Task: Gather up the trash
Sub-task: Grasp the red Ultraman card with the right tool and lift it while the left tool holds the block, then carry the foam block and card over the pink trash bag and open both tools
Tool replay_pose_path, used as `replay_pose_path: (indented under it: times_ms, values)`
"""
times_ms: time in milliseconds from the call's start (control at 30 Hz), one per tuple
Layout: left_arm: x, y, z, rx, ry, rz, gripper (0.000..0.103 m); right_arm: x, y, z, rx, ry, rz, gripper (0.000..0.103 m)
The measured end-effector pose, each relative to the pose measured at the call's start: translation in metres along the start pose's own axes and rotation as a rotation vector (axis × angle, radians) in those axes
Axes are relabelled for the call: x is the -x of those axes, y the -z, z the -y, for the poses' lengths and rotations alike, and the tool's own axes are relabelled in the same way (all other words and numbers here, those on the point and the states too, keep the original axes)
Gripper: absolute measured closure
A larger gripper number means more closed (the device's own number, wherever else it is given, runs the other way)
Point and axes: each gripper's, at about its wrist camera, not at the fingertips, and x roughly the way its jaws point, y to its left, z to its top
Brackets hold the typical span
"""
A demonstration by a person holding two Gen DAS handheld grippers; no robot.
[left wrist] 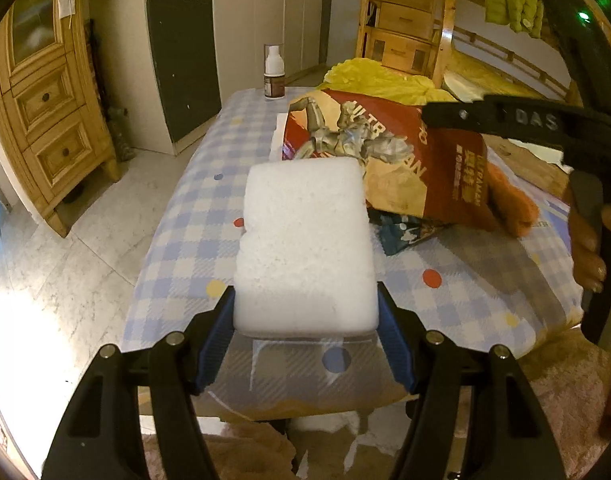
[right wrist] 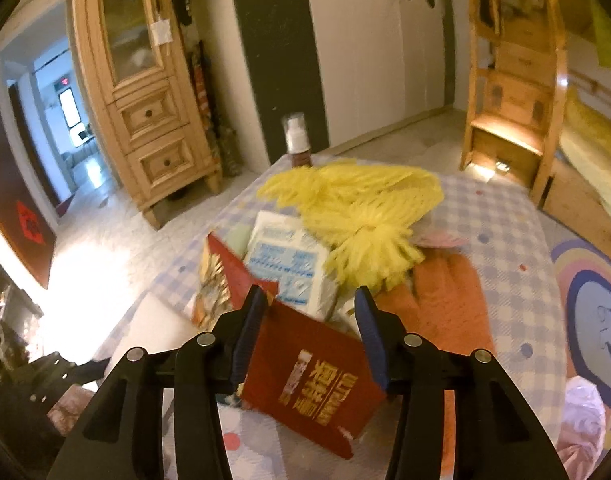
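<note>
**Trash run: about midway, I'd guess**

Left tongs (left wrist: 305,320) are clamped on a white foam block (left wrist: 305,244), centre frame, above the checked worktop (left wrist: 193,220). Right tongs (right wrist: 309,320) sit around the red bag's (right wrist: 305,376) rim, lower centre; can't tell if they're pinching it. Foam isn't bagged yet, and the yellow netting (right wrist: 357,216) and orange glove (right wrist: 445,300) remain.

- foam block (left wrist: 305,248): white, grainy, matt
- red bag (right wrist: 305,368): printed, glossy, creased film or paper, can't tell which
- tablecloth (left wrist: 185,240): checked woven cloth, matt
- yellow netting (right wrist: 357,216): soft foam-like mesh
- cabinet (left wrist: 53,120): varnished wood
- bottle (left wrist: 274,76): smooth plastic
- left gripper (left wrist: 305,344): black matt plastic, ribbed blue pads (left wrist: 213,344)
</note>
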Motion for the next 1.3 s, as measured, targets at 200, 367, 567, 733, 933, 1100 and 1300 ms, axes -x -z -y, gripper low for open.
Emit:
replay_pose_path:
  times_ms: [200, 367, 567, 733, 933, 1100, 1300]
  values:
    - [-0.005, -0.001, 0.002, 0.002, -0.026, -0.002, 0.038, 0.019, 0.027, -0.012, 0.057, -0.034, -0.02, 0.056]
    - [-0.003, 0.002, 0.007, -0.002, -0.053, 0.003, 0.038, 0.034, 0.046, -0.028, 0.113, -0.06, -0.027, 0.06]
    - [0.002, 0.007, 0.01, -0.013, -0.084, 0.007, 0.038, 0.034, 0.056, -0.033, 0.09, -0.095, -0.063, 0.091]
    - [0.004, 0.012, 0.011, -0.02, -0.092, 0.01, 0.038, 0.024, 0.058, -0.029, -0.01, -0.182, -0.109, 0.091]
    - [0.021, 0.017, 0.002, 0.032, -0.084, 0.05, 0.038, 0.038, 0.054, -0.043, -0.005, -0.188, -0.009, 0.101]
    - [0.065, 0.014, -0.012, 0.07, -0.138, 0.195, 0.038, 0.074, 0.049, -0.057, 0.05, -0.167, 0.162, 0.103]
    - [0.082, -0.001, 0.002, 0.033, -0.087, 0.252, 0.038, 0.136, 0.042, -0.043, 0.036, -0.036, 0.31, 0.103]
